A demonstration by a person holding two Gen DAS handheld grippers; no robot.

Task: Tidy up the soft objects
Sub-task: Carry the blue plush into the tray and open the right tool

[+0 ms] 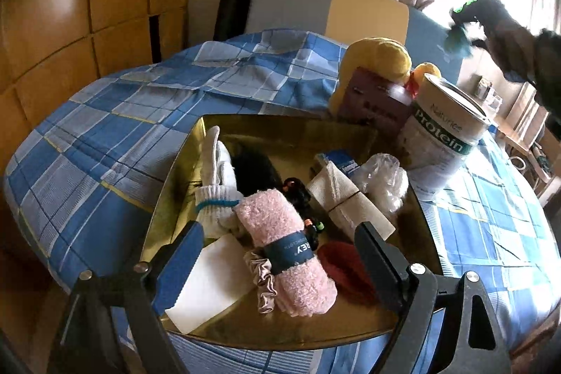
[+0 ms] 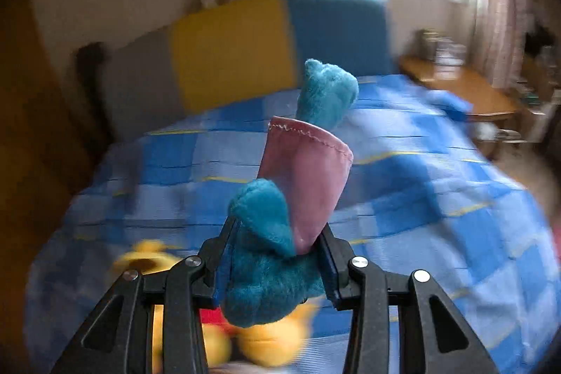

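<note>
Step in hand: carrying. The right claw (image 2: pixel 277 263) grips a blue plush (image 2: pixel 266 283) above the bed (image 2: pixel 438 198). The left claw (image 1: pixel 277 263) hangs open and empty over the box (image 1: pixel 182 170). Next move: lower the plush into the box, then release.

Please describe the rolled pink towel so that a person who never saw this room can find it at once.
On the bed with the blue checked cover sits a shiny gold tray full of small things. The pink towel lies near the tray's front edge, between a white sock bundle and a dark red item. Only it is fluffy, rolled and wrapped in a dark blue paper band.
</note>
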